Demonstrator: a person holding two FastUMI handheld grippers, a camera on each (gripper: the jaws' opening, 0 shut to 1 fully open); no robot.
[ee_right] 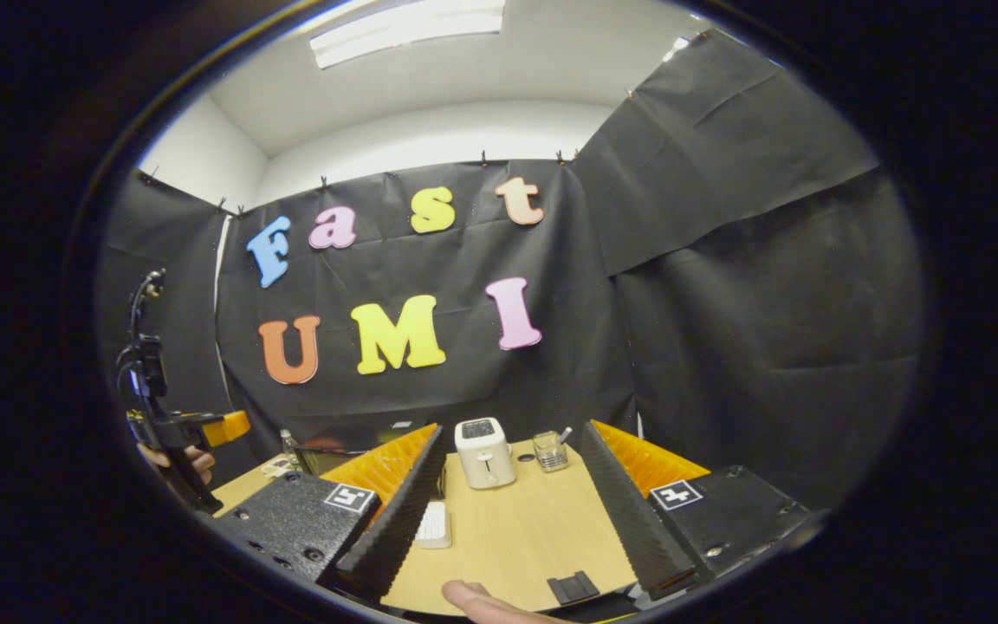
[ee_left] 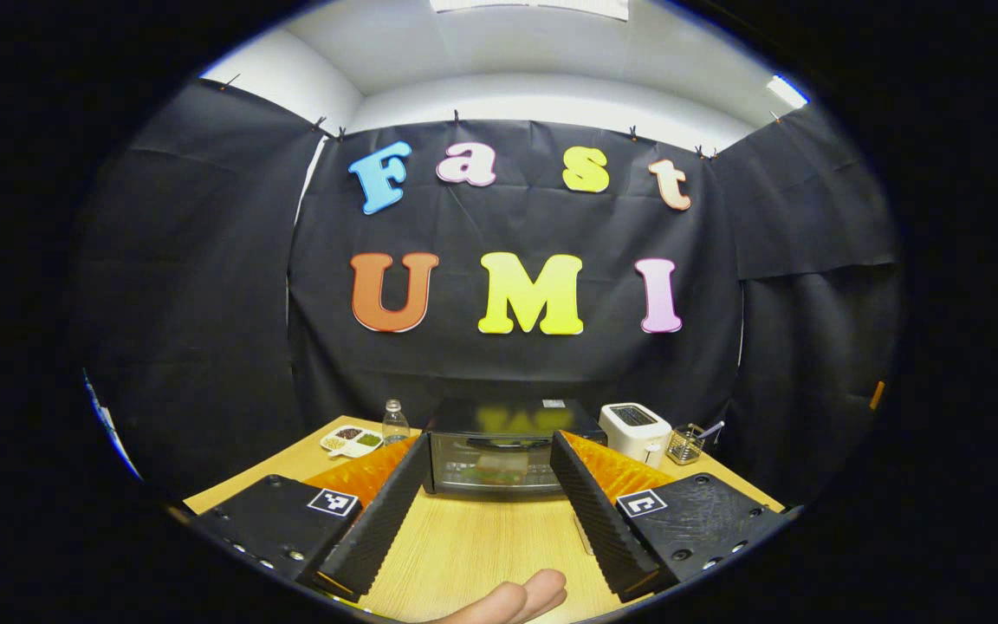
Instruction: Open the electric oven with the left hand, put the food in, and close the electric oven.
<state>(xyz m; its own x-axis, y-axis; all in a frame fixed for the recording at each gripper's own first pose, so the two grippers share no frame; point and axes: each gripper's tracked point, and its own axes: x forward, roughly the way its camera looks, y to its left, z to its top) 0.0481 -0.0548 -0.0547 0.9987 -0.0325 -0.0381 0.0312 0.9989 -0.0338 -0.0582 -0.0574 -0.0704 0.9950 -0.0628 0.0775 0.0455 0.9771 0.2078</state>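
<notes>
— Fingertips (ee_left: 516, 598) poke in at the very bottom of the left gripper view, just over the pale wooden table (ee_left: 482, 546). Whose tool is that?

— That's the left gripper (ee_left: 486, 498), held low above the tabletop. Its jaws stand wide apart, black ribbed pads facing each other, orange behind, and nothing sits between them.

— And straight ahead of it?

— Right between the finger ends you see the electric oven (ee_left: 499, 455), a dark box at the far side of the table, against the black cloth wall. Its glass door is closed. Something pale and green shows dimly through the glass, but I can't tell what it is.

— What else is on the table?

— Left of the oven a small clear bottle (ee_left: 393, 422) and a white divided dish (ee_left: 350, 440) with bits in its compartments. Right of the oven a white toaster (ee_left: 635, 431), then a small clear holder (ee_left: 686, 444) with a stick in it.

— How about the other hand?

— The right gripper (ee_right: 508, 511) also hangs over the table, jaws spread wide and holding nothing. A fingertip (ee_right: 473, 598) shows at the bottom edge there too. Beyond it stands the toaster again, with the clear holder beside it. A small white object (ee_right: 434, 524) lies on the wood by its left finger, and a little black piece (ee_right: 573, 588) sits near the front edge.

— And the room?

— Black cloth on three sides, white wall and ceiling above, a ceiling light (ee_right: 404, 26) on. At the left of the right gripper view, a hand (ee_right: 187, 459) holds the other gripper up.
</notes>
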